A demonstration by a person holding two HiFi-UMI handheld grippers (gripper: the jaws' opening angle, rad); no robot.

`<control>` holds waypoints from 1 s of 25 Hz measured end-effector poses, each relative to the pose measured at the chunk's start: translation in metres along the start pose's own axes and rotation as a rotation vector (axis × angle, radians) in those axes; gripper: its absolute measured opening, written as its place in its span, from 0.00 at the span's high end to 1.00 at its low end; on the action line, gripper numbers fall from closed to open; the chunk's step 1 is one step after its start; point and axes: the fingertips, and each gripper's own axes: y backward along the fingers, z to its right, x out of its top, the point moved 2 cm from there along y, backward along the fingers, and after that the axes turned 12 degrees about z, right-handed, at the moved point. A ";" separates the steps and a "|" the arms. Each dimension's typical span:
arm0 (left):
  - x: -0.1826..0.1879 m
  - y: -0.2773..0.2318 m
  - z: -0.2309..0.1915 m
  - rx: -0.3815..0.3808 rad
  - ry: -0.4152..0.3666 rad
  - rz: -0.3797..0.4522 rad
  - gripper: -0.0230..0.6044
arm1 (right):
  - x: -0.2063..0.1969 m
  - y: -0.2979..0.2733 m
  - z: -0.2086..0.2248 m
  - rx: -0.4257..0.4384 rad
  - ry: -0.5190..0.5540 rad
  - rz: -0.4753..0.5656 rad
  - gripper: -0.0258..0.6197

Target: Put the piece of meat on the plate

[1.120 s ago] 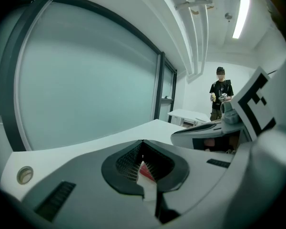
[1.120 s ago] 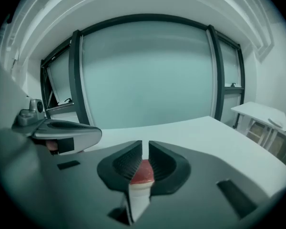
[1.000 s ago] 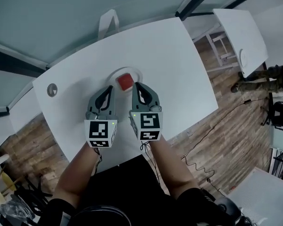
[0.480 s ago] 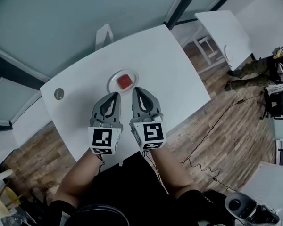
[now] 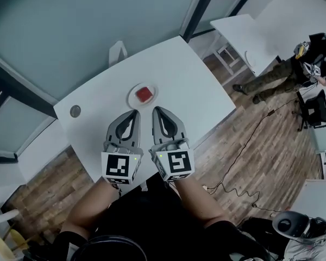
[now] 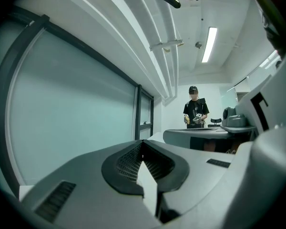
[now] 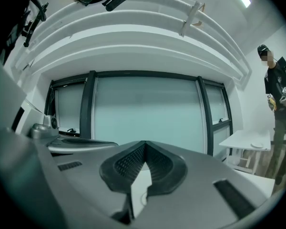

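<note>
Left gripper [image 5: 135,112]: jaws closed tip to tip, nothing between them, as confirmed in the left gripper view. Right gripper [image 5: 156,110]: jaws likewise closed and empty, with the ribbed pads meeting at a single seam in the right gripper view. Both grippers are held side by side, close together but not touching. They are roughly level and point away from the person toward the far side of the table [image 5: 191,72]. The gripper views look across the room at a glass wall [image 7: 145,111] rather than down at the tabletop.

Piece of meat [image 5: 144,93]: red, blocky, lying on the plate [image 5: 133,99] near its centre. The plate is white and round and sits on the white table, ahead of the gripper tips. Neither gripper touches the plate or the meat.

Other items noted:
- A small round grey fitting [image 5: 75,111] is set in the tabletop near its left corner, well apart from the plate.
- A white chair back [image 5: 117,52] shows just beyond the table's far edge.
- A second white table [image 5: 244,31] stands to the right. It carries a pale round object, possibly another plate, too small to confirm.
- A person in dark clothing [image 5: 296,64] stands beside the second table.
- A dark cable [image 5: 250,139] trails over the wooden floor [image 5: 228,162].
</note>
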 end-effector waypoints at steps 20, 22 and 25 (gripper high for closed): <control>0.049 0.061 0.024 -0.061 -0.032 0.089 0.96 | 0.045 0.053 -0.041 -0.050 0.060 0.102 0.96; 0.050 0.062 0.026 -0.062 -0.024 0.089 0.96 | 0.048 0.053 -0.042 -0.050 0.061 0.107 0.96; 0.053 0.061 0.026 -0.067 -0.022 0.095 0.96 | 0.051 0.052 -0.044 -0.045 0.072 0.111 0.96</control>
